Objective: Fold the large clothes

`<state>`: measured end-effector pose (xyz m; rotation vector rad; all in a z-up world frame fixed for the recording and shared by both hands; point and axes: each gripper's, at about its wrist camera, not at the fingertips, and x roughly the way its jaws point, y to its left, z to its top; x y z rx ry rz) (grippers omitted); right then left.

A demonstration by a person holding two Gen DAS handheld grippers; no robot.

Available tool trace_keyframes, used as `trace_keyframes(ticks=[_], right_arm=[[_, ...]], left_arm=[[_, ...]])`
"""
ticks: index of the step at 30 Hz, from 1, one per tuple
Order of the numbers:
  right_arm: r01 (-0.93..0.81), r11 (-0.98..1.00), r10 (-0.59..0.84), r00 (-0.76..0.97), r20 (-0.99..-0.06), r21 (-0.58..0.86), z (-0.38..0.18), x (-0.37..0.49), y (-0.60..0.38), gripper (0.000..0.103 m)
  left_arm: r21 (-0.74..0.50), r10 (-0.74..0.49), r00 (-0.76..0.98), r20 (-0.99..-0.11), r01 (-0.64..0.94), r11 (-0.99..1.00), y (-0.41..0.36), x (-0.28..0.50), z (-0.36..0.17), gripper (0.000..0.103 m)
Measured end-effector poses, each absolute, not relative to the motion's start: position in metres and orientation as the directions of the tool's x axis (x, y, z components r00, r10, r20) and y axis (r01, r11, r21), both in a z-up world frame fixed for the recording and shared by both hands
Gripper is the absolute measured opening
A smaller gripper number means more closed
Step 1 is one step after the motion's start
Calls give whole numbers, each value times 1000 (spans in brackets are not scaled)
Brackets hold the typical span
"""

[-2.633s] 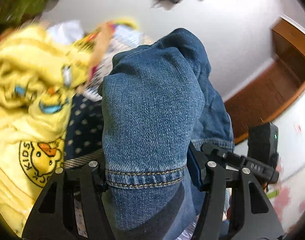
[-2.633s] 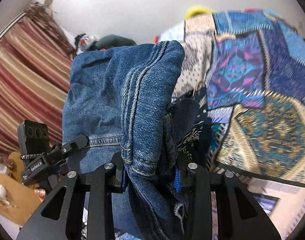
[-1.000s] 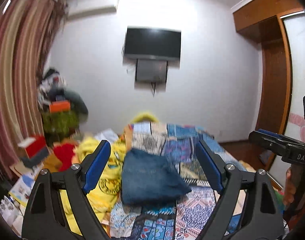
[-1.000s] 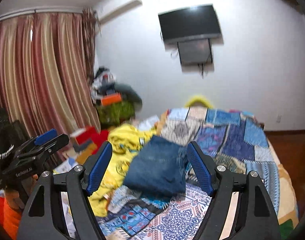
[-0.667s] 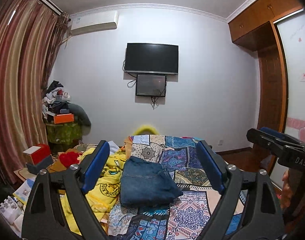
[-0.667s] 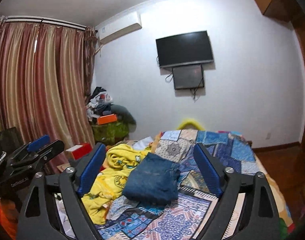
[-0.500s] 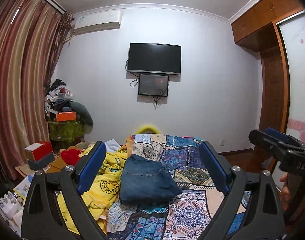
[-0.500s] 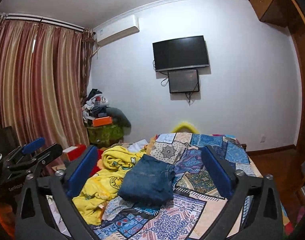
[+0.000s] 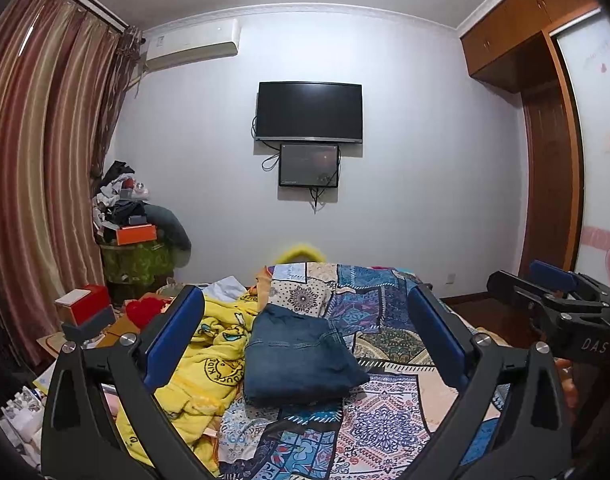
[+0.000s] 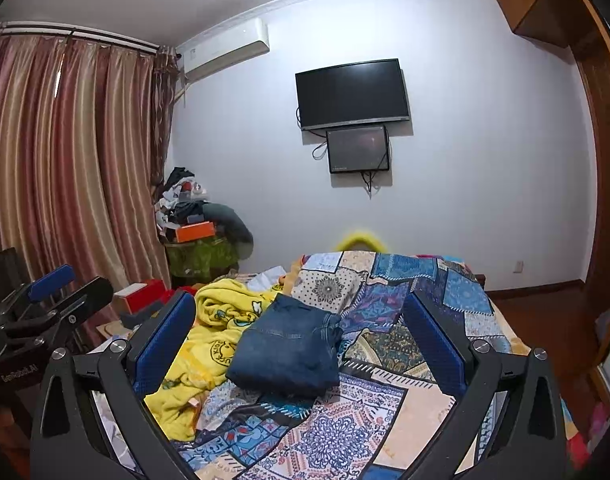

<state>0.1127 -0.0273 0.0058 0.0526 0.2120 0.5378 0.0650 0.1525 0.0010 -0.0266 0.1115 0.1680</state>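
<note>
Folded blue denim jeans (image 9: 301, 356) released onto the patchwork bedspread (image 9: 385, 420), both grippers pulled back.

The jeans lie as a compact stack near the bed's middle, touching the rumpled yellow duck-print blanket (image 9: 201, 364) on their left; seconds ago both grippers were clamped on the denim. Now the left gripper (image 9: 305, 344) and right gripper (image 10: 301, 344) stand near the foot, their jaws having just been opening (nothing between the blue pads). This garment looks finished; the yellow blanket seems the next candidate.
</note>
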Motion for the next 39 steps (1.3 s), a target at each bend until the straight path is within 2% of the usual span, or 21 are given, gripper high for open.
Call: trace_keyframes(ticks=[39], right_arm=[[-489, 868, 496, 845, -202, 84, 9, 109, -30, 103]], left_arm=[[-35, 133, 980, -150, -139, 990, 154, 72, -1, 102]])
